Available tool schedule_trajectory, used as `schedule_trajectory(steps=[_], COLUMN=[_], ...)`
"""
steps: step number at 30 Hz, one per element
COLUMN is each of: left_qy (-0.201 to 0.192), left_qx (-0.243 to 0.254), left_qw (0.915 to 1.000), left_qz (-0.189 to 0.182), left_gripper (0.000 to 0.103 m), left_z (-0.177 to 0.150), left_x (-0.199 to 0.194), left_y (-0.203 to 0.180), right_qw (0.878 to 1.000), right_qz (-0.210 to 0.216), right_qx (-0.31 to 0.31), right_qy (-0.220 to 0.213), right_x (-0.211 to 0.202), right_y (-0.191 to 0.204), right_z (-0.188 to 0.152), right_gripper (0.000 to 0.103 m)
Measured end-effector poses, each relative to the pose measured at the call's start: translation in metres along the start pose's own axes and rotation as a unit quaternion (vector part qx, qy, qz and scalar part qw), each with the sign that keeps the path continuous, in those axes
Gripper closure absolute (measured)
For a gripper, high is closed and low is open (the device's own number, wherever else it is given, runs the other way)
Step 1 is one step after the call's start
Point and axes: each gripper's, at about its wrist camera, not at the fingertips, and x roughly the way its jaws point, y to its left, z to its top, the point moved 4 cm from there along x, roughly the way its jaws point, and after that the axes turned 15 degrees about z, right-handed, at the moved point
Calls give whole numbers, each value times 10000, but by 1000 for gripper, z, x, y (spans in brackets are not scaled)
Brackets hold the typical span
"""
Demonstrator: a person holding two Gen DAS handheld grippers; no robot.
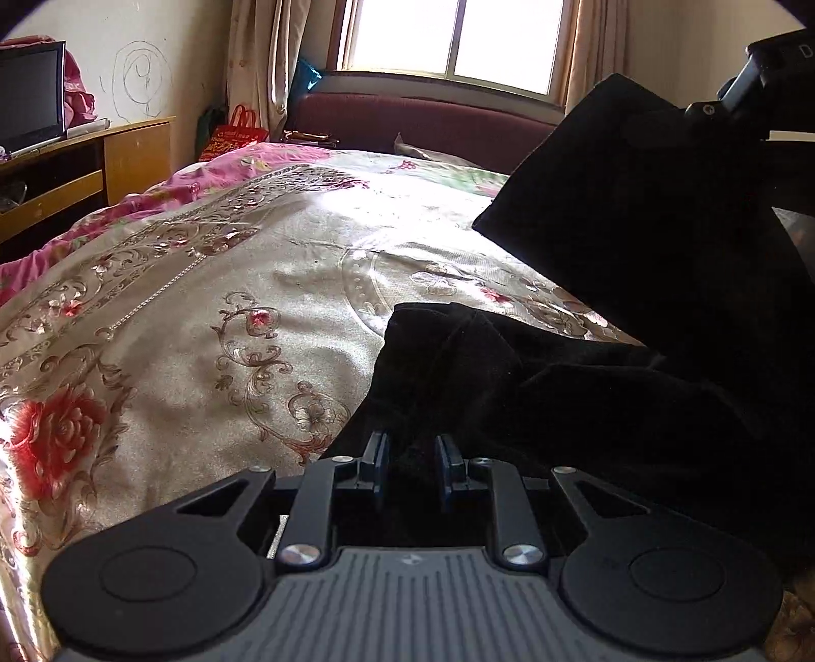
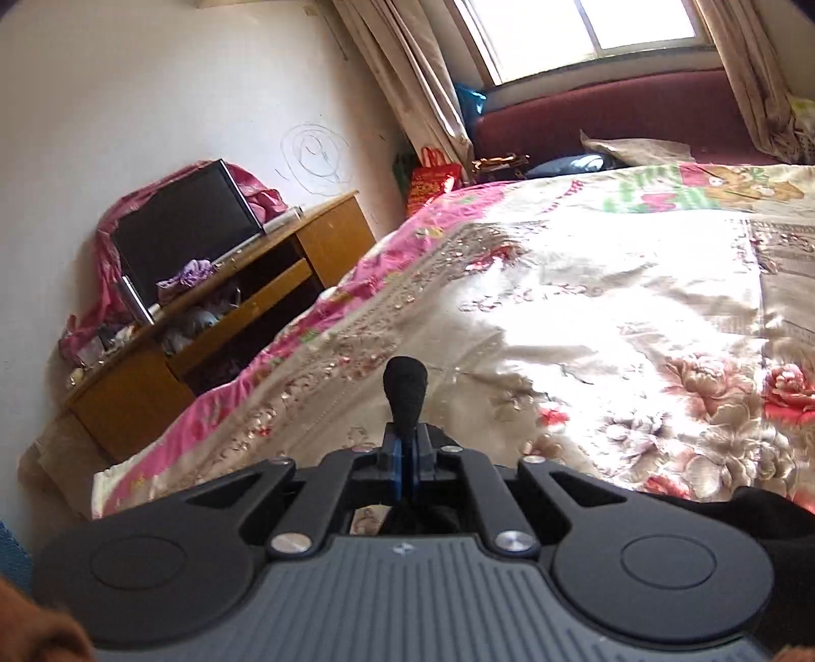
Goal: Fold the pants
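The black pants (image 1: 586, 387) lie bunched on the floral bedspread (image 1: 204, 305) at the right of the left wrist view. My left gripper (image 1: 411, 458) is low over their near edge, its jaws a small gap apart with dark cloth between and behind them. My right gripper (image 1: 713, 109) shows at the upper right, holding a flat black panel of the pants (image 1: 636, 203) lifted above the bed. In the right wrist view the right gripper (image 2: 406, 453) is shut on a pinched fold of the black pants (image 2: 405, 392) that sticks up between the fingers.
The bedspread (image 2: 586, 331) covers a wide bed. A wooden desk (image 2: 214, 326) with a dark monitor (image 2: 188, 229) stands left of the bed. A maroon headboard (image 1: 423, 122), curtains and a bright window (image 1: 453, 35) are at the far end. A red bag (image 1: 232, 135) stands by the wall.
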Motion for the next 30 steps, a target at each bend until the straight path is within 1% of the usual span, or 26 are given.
schedule_trajectory(steps=[1,2,3,4,5,6,7,8,9,11,12,14,16,17,18,20,21,23,24,26,27,28,29,30], left_qy=[1,7,13,2,-12,-27,-37,-41,-29,6,-24,-168,-320,-441,-572,-748,-804,-818,-786,-597,-488,-420,-362,-311], left_qx=[-8,-20,-25,-14,10,54,96,115,106,-10,-95,-242,-323,-342,-354,-347,-321,-193,-113,24,68,103,137,169], left_qw=[10000,10000,10000,10000,10000,10000,9999,9999,9999,10000,9999,9996,9989,9984,9976,9961,9955,9954,9957,9971,9975,9978,9981,9983], left_qz=[2,6,6,18,36,68,90,99,98,65,48,-4,-59,-102,-157,-301,-384,-463,-476,-481,-501,-508,-482,-453], left_gripper=[68,68,68,68,68,68,68,68,68,68,68,68,68,67,66,58,51,46,46,46,46,46,46,46], left_z=[0,0,0,0,0,0,-2,-3,-5,-5,-4,0,4,7,10,15,16,15,13,7,4,2,0,-2], left_x=[0,-1,-2,-5,-7,-10,-13,-14,-16,-19,-22,-32,-42,-49,-55,-65,-68,-68,-66,-56,-51,-47,-43,-38], left_y=[0,1,2,2,3,5,6,8,10,14,16,19,20,20,19,16,14,6,2,-7,-10,-12,-15,-16], right_qw=[9997,9988,9961,9925,9890,9851,9850,9859,9861,9853,9850,9844,9857,9868,9870,9847,9813,9702,9625,9522,9453,9387,9351,9324], right_qz=[-30,-61,-35,-66,-133,-181,-189,-153,-25,171,203,225,341,351,320,204,217,240,303,425,501,472,400,322], right_qx=[-131,-134,3,140,164,49,-68,-138,-202,-258,-344,-543,-571,-590,-664,-955,-1169,-1543,-1703,-1831,-1881,-1974,-2071,-2168], right_qy=[199,463,880,1210,1466,1708,1715,1660,1650,1679,1678,1657,1546,1467,1429,1443,1517,1856,2091,2408,2619,2786,2848,2875], right_x=[14,27,46,59,68,73,71,68,63,55,51,44,38,36,37,43,49,65,76,91,100,105,109,111], right_y=[1,-3,-9,-16,-21,-21,-18,-14,-9,-3,-1,1,-2,-4,-7,-14,-17,-22,-24,-27,-29,-32,-33,-35], right_z=[-9,-22,-41,-60,-77,-92,-98,-98,-95,-86,-80,-64,-47,-39,-31,-20,-16,-14,-16,-21,-26,-31,-34,-38], right_gripper=[99,98,97,96,93,92,92,92,91,87,87,87,87,83,79,76,75,75,74,71,68,66,65,66])
